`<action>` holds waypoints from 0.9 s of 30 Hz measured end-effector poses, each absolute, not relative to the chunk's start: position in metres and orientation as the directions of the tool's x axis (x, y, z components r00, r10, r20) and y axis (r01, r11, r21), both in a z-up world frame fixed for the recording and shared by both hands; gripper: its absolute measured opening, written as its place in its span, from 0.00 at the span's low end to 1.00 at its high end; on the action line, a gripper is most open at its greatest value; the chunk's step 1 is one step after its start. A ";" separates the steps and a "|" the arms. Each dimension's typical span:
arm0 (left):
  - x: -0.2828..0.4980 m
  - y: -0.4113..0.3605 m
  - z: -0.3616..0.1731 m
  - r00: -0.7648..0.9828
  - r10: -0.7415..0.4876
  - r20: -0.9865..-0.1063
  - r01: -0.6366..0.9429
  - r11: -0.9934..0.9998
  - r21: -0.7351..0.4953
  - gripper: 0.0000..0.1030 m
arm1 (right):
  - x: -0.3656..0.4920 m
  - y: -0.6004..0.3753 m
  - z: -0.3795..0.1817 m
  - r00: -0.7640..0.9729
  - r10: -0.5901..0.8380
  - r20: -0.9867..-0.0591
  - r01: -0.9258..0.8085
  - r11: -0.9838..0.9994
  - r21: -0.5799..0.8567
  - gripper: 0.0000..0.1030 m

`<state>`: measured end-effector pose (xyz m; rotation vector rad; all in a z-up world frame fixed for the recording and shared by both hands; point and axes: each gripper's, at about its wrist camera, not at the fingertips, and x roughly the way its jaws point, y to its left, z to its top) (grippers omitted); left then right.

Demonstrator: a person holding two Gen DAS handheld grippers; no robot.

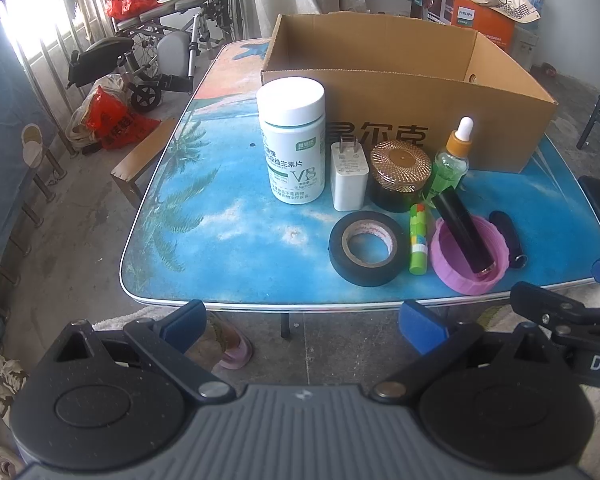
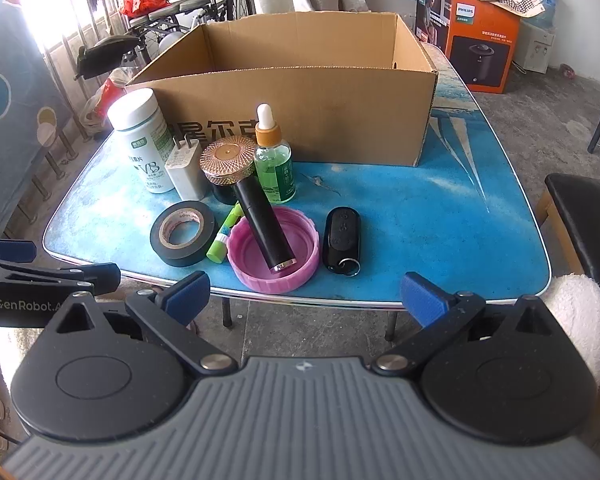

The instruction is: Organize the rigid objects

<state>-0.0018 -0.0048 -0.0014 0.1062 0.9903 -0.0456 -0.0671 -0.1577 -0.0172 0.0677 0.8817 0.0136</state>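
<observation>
Rigid objects sit clustered on the blue surface [image 2: 440, 216], in front of an open cardboard box [image 2: 300, 120].

Back row, just before the box wall, left to right: white pill bottle [image 2: 140, 140], white plug adapter [image 2: 186, 170], dark jar with gold lid [image 2: 226, 172], green dropper bottle [image 2: 274, 160]. All four upright.

Front row, near the surface's edge: black tape roll [image 2: 182, 234] lying flat; green glue stick [image 2: 222, 240] lying between the tape and the pink lid [image 2: 274, 254]. The lid lies open side up. A black tube [image 2: 262, 226] lies tilted, lower end inside the lid, upper end leaning over its rim toward the jar. Black key fob [image 2: 342, 240] lies flat just right of the lid.

Left gripper [image 1: 302, 326]: jaws wide, nothing between them, hovering off the near edge. Right gripper [image 2: 306, 296]: jaws wide, empty, likewise short of the edge.
</observation>
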 end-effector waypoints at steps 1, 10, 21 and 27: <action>-0.002 -0.005 -0.002 0.548 0.010 -0.836 0.086 0.994 0.068 1.00 | -0.067 -0.158 -0.017 0.637 0.040 -0.770 0.015 0.998 0.064 0.99; -0.003 -0.004 -0.001 0.550 0.011 -0.835 0.086 0.994 0.069 1.00 | -0.068 -0.157 -0.017 0.639 0.039 -0.768 0.016 0.998 0.064 0.99; -0.004 -0.003 0.000 0.555 0.018 -0.832 0.079 0.994 0.074 1.00 | -0.069 -0.155 -0.016 0.643 0.041 -0.765 0.012 0.998 0.063 0.99; -0.004 -0.003 0.000 0.555 0.019 -0.831 0.076 0.994 0.073 1.00 | -0.069 -0.155 -0.016 0.643 0.043 -0.765 0.011 0.998 0.065 0.99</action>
